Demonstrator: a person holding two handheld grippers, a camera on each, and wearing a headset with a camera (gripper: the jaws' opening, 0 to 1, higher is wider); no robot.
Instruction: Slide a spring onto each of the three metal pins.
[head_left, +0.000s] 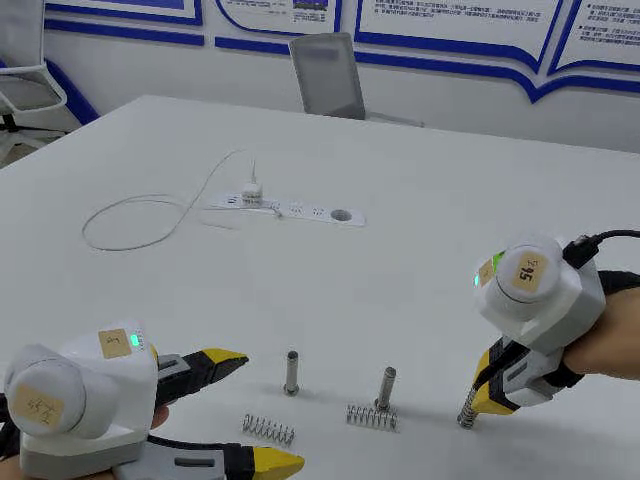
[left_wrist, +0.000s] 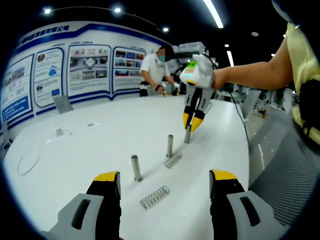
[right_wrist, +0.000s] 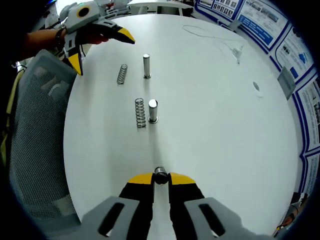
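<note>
Right tool pinching right pin, left tool spread and holding nothing.
Left tool (head_left: 252, 410) held low and level, jaws wide apart, aimed at left spring (head_left: 268, 429) lying flat on desk (head_left: 420, 270), no contact. Mid spring (head_left: 371, 417) lies just beside mid pin (head_left: 386, 388); left pin (head_left: 291, 372) is bare. Right tool (head_left: 482, 400) points down, forearm in from the right, tips pressed onto right pin (right_wrist: 160, 176), which has right spring (head_left: 466, 412) on it. Tool stickers unreadable. Power strip (head_left: 300, 210) further back.
</note>
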